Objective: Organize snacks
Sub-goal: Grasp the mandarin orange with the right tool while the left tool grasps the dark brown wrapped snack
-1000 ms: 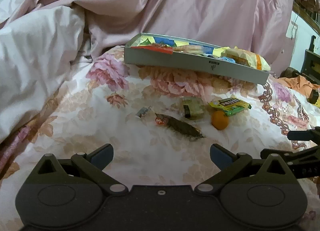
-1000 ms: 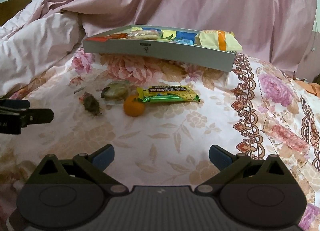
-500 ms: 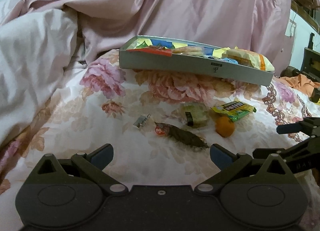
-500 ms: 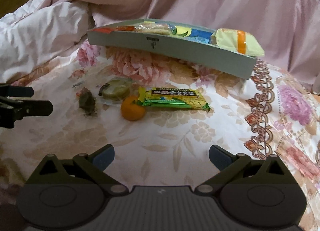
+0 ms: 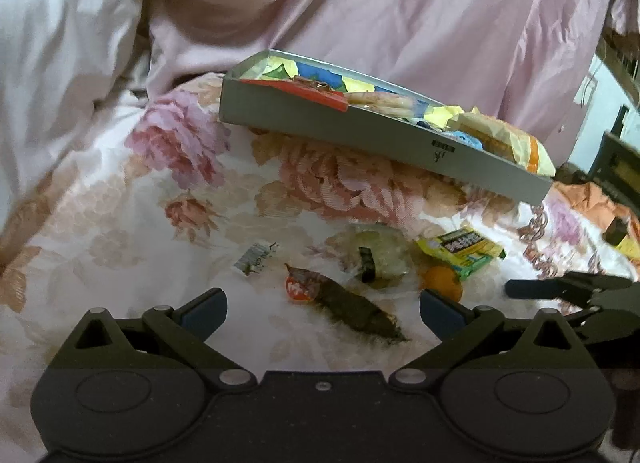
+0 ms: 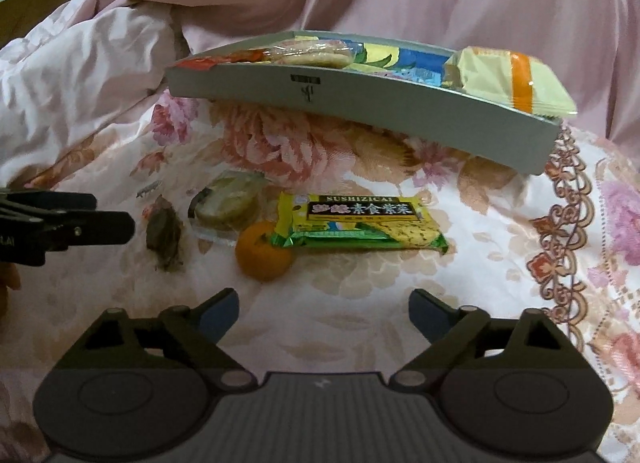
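Loose snacks lie on the floral bedspread: a dark brown packet (image 5: 352, 309) (image 6: 164, 239), a clear-wrapped round cake (image 5: 378, 255) (image 6: 228, 207), an orange (image 5: 442, 283) (image 6: 264, 257), a yellow-green seaweed pack (image 5: 460, 249) (image 6: 360, 223) and a small white wrapper (image 5: 254, 259). A grey box (image 5: 360, 133) (image 6: 360, 101) behind them holds several snacks. My left gripper (image 5: 322, 309) is open, its jaws either side of the dark packet. My right gripper (image 6: 324, 311) is open just before the orange.
Pink bedding (image 5: 360, 3) is piled behind the box and a white quilt (image 5: 52, 83) rises at the left. Dark furniture (image 5: 616, 167) and orange cloth (image 5: 580, 199) sit at the far right.
Both grippers have moved forward toward the loose snacks. The dark packet now lies between the left jaws and the orange is closer to the right jaws. Both stay open.
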